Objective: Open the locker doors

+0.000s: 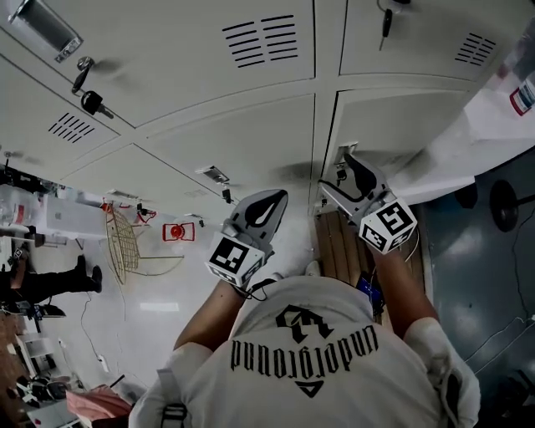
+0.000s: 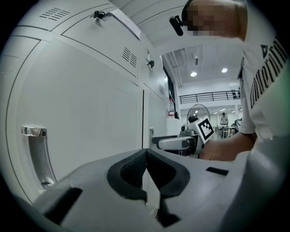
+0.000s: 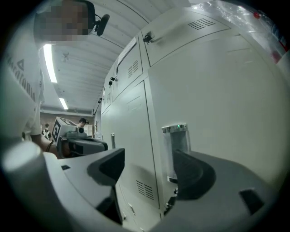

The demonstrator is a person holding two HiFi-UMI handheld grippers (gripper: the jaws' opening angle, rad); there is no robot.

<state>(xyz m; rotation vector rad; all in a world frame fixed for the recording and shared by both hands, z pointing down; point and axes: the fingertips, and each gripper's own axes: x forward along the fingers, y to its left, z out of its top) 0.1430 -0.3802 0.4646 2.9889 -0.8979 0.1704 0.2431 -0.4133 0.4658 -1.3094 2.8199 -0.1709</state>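
Observation:
Grey locker doors fill the head view. My right gripper (image 1: 346,165) is at the left edge of the lower right locker door (image 1: 410,117), by its handle. In the right gripper view the right gripper (image 3: 149,164) is open, and the clear vertical handle (image 3: 176,152) stands just beyond the jaws, close to the right finger (image 3: 192,174). My left gripper (image 1: 269,202) hovers in front of the lower left locker door (image 1: 242,142). Its pads meet at the tip in the left gripper view (image 2: 145,157), with nothing held. That door's handle (image 2: 38,154) is far off to the left.
Keys hang in the upper locker locks (image 1: 90,102) (image 1: 385,21). A white panel (image 1: 472,138) juts out at the right above a fan base (image 1: 506,205). A wire frame (image 1: 124,242) and a person (image 1: 42,280) are at the left. The right gripper (image 2: 181,142) shows beside the left one.

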